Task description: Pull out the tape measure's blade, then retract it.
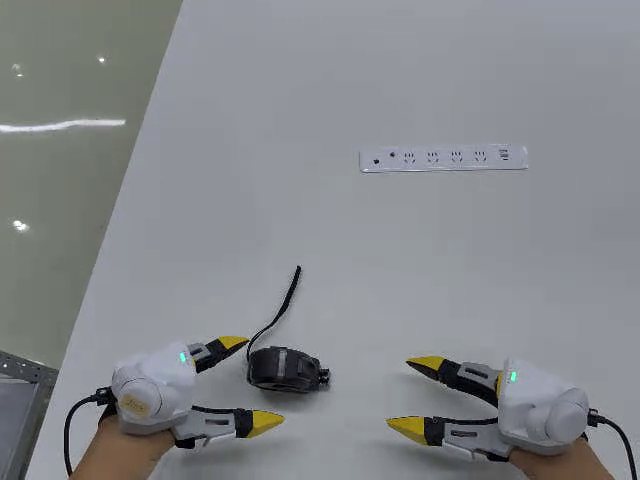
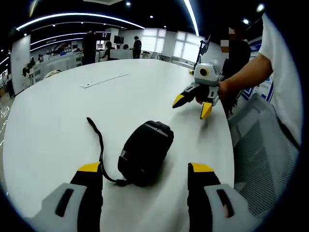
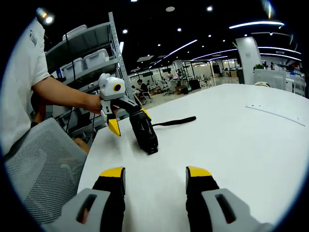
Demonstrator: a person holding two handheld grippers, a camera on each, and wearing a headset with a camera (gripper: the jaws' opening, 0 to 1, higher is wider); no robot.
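The tape measure (image 1: 285,368) lies on the table (image 1: 400,250) between the wide-spread jaws of the left gripper (image 1: 257,381), which clasp nothing, while the right gripper (image 1: 405,394), apart beside it, gapes equally empty.

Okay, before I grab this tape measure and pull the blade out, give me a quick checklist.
1. Left gripper jaws open: ok.
2. Tape measure lined up with the left jaws: ok, its end lies between the tips and is not gripped.
3. Right gripper open and apart from the tape measure: ok.
4. Blade fully in: ok, none is out.
5. Blade tip facing the right gripper: cannot tell.
6. Strap clear of the left jaws: not ok, it runs close beside one jaw.
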